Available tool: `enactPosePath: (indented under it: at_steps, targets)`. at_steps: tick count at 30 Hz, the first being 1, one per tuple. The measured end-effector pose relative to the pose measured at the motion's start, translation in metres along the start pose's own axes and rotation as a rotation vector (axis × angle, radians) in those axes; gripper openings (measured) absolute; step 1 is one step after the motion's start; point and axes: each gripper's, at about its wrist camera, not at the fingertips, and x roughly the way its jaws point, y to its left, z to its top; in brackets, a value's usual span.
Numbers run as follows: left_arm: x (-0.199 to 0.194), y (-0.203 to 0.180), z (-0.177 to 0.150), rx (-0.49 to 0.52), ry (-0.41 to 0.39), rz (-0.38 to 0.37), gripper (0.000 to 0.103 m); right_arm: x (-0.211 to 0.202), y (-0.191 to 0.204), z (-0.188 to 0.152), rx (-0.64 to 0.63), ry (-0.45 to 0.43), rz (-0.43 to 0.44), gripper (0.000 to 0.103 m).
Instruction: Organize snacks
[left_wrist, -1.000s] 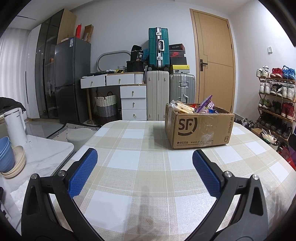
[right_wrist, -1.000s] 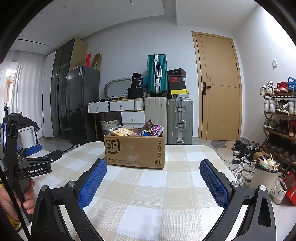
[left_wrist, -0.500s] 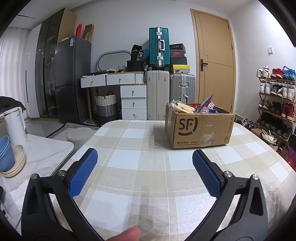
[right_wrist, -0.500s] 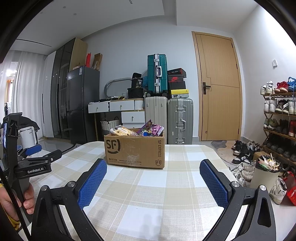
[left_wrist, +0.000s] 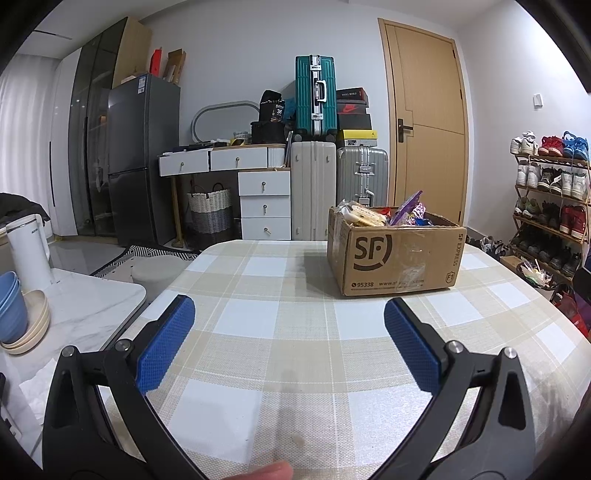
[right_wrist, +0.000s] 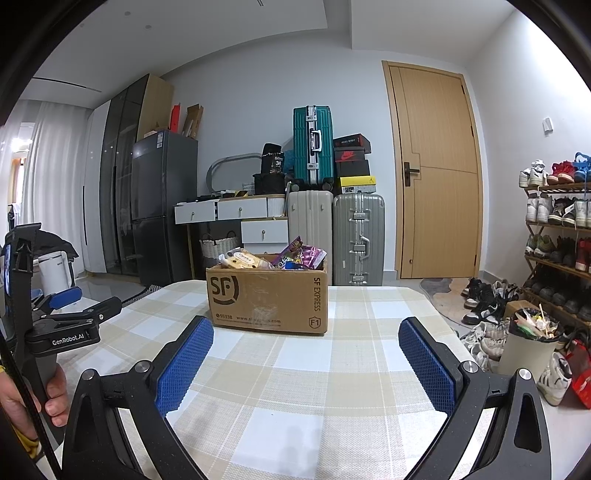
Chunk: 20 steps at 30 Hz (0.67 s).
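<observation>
Blue-padded fingers of left gripper (left_wrist: 288, 332) and right gripper (right_wrist: 306, 360) spread wide — empty, above checked tablecloth (left_wrist: 295, 369).

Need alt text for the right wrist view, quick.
Open right gripper hovers over a checked tablecloth, facing a cardboard box stuffed with snack packets. At left, a hand holds the left gripper.

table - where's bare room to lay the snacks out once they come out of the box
The checked tablecloth is bare between the cardboard box and both open grippers, left and right. Bare strips also run left and right of the box. The only crowded spot is the box itself, heaped with snack packets.
</observation>
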Motion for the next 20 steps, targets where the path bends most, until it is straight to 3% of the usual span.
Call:
enactPosePath:
  at_steps: [20]
  targets:
    - [0.0,-0.0031,-0.0005,0.002,-0.004,-0.01,0.103,0.0,-0.0002,0.0009,0.0,0.002,0.0,0.102]
